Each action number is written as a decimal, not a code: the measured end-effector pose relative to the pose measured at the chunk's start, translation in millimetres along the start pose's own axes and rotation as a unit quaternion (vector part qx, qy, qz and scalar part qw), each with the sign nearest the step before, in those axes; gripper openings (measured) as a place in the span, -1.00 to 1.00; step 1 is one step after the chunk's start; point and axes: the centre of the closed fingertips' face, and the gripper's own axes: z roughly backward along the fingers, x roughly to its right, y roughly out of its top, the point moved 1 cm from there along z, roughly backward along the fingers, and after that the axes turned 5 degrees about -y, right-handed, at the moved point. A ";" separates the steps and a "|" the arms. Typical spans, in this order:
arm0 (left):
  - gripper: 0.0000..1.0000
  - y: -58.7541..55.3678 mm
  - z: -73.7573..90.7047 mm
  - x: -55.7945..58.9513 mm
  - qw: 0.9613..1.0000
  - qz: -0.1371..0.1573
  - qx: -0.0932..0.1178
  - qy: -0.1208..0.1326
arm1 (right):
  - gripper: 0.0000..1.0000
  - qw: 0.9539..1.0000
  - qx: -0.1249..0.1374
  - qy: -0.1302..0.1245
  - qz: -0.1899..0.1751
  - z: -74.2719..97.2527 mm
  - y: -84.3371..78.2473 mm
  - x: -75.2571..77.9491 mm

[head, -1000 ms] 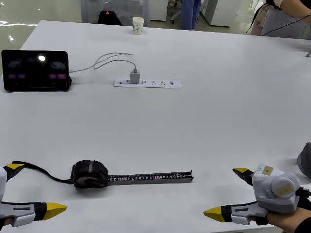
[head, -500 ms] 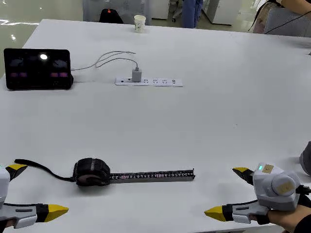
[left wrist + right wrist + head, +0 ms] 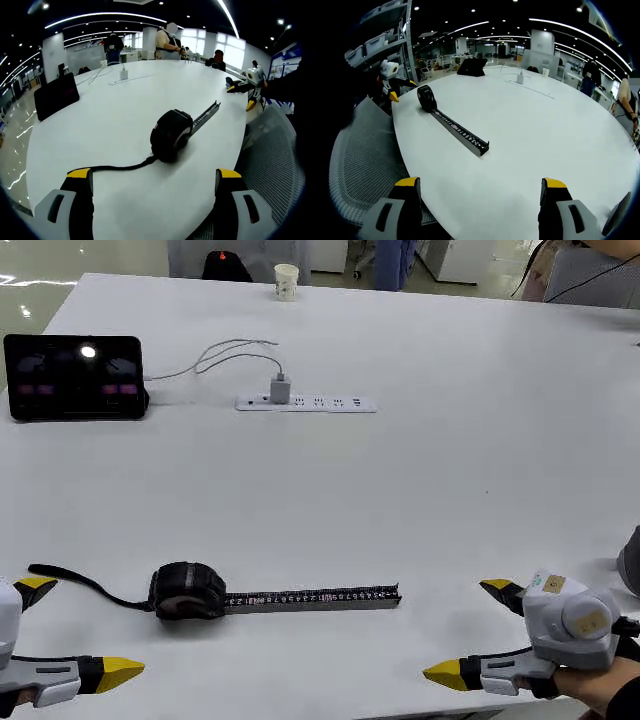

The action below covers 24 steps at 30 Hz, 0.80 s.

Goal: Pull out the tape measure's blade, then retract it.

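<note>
White workbench (image 3: 450,470), tape measure (image 3: 187,591) blade (image 3: 315,597) extended, tablet (image 3: 72,377), left gripper (image 3: 80,627) wide, right gripper (image 3: 468,630) wide

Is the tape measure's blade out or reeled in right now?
Out. The blade lies stretched flat on the table, running from the black case, with its end hook well clear of it.

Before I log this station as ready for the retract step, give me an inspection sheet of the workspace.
Surface: white table, no marks seen.
Job's things: tape measure lying near the front edge, blade pulled out toward the right gripper, strap trailing toward the left gripper.
Clutter: tablet; paper cup at the far edge.
Grippers: both open, holding nothing, apart from the tape measure.
Cables: power strip with a charger; cable running toward the tablet.
Surroundings: people beyond the table; shelves.
</note>
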 end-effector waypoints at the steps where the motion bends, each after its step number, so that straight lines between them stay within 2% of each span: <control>1: 0.98 -1.3 -0.5 -3.2 1.000 0.001 -0.004 0.012 | 0.98 1.000 0.000 0.000 -0.002 0.3 0.2 0.4; 3: 0.98 -3.5 -2.0 -2.5 1.000 0.021 -0.006 0.015 | 0.98 1.000 -0.001 0.007 -0.021 0.9 1.6 -0.2; 5: 0.98 -1.3 -3.0 1.0 1.000 0.021 0.004 0.015 | 0.98 1.000 -0.003 0.008 -0.019 1.1 1.2 -0.8; 9: 0.98 -3.2 -7.5 11.1 1.000 0.017 0.002 0.010 | 0.98 0.999 -0.011 0.014 -0.028 3.0 1.7 -2.2; 15: 0.98 -0.7 -16.2 25.7 1.000 0.028 0.001 0.009 | 0.98 1.000 -0.018 0.007 -0.006 5.0 0.3 3.7; 17: 0.98 2.3 -18.7 28.8 1.000 0.022 0.000 0.015 | 0.98 1.000 -0.011 0.013 -0.006 6.6 3.7 3.1; 19: 0.98 4.9 -22.3 33.5 1.000 0.017 -0.004 0.013 | 0.98 1.000 -0.020 0.002 0.007 6.0 1.2 8.6; 21: 0.98 11.0 -24.7 34.9 1.000 0.014 0.003 0.019 | 0.98 1.000 -0.019 0.002 0.007 5.5 1.8 10.1; 24: 0.98 22.2 -28.4 39.7 0.999 0.026 0.015 0.016 | 0.98 1.000 -0.021 -0.001 0.014 5.5 2.9 12.4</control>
